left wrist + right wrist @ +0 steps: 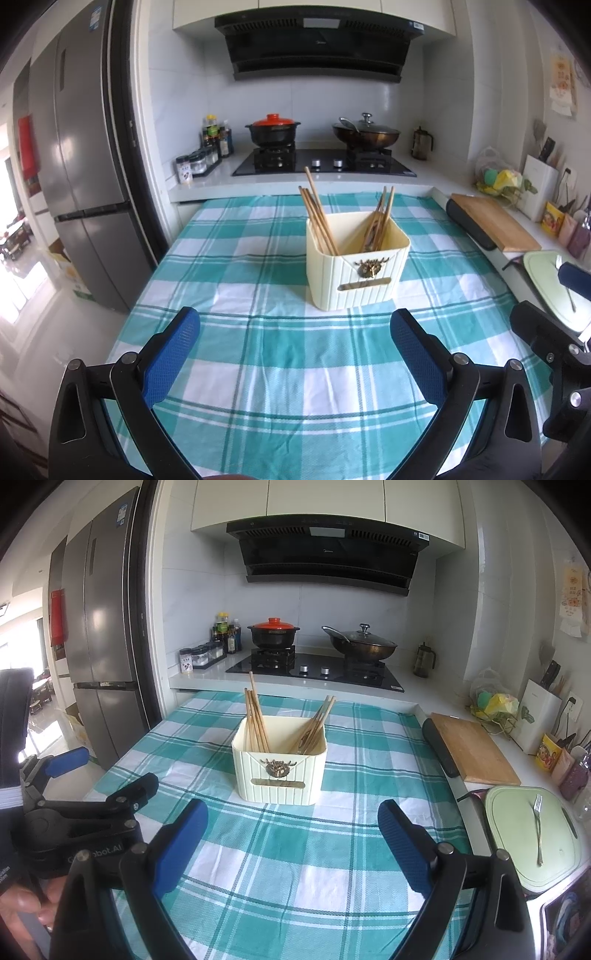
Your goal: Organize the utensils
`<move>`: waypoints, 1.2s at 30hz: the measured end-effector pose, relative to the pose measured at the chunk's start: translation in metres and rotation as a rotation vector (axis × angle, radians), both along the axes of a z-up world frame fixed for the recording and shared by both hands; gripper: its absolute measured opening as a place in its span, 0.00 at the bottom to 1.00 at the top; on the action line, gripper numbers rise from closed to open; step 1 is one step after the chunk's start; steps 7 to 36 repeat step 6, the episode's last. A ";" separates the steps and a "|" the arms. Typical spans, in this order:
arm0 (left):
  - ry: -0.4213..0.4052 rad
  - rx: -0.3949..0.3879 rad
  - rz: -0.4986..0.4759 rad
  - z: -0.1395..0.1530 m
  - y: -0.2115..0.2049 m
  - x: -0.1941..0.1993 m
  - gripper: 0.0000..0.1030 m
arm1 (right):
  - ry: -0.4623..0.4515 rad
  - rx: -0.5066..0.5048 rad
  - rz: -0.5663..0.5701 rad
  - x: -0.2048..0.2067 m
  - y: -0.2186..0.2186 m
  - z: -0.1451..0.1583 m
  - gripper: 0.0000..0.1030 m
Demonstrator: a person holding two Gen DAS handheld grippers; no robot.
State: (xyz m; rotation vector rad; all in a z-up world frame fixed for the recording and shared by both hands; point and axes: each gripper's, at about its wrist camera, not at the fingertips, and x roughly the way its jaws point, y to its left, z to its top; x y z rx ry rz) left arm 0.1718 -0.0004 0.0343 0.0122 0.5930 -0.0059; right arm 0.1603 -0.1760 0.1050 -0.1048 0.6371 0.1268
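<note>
**A bright kitchen beyond the checked cloth**

Ahead of the gripper, a gas hob (pixel 314 670) sits under a black extractor hood (pixel 328 550) on white tiled walls. A steel fridge (pixel 103 627) stands far left, where daylight floods the glossy floor (pixel 33 295).

A utensil holder (pixel 279 768) stands mid-frame on the tablecloth (pixel 295 867), chopsticks (pixel 255 723) inside; at lower right, a fork (pixel 538 827) lies on a board (pixel 517 849).

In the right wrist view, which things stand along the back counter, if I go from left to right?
Spice jars → sauce bottles → black pot with red lid → wok with glass lid → dark jug → white knife block.
</note>
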 end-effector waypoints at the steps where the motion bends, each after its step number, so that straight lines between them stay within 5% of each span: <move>1: -0.006 -0.001 0.003 0.001 0.000 -0.001 1.00 | 0.001 -0.001 -0.003 0.000 -0.001 0.000 0.92; 36: -0.009 0.004 0.012 0.000 0.000 -0.002 1.00 | 0.008 0.001 -0.011 0.001 -0.003 -0.002 0.92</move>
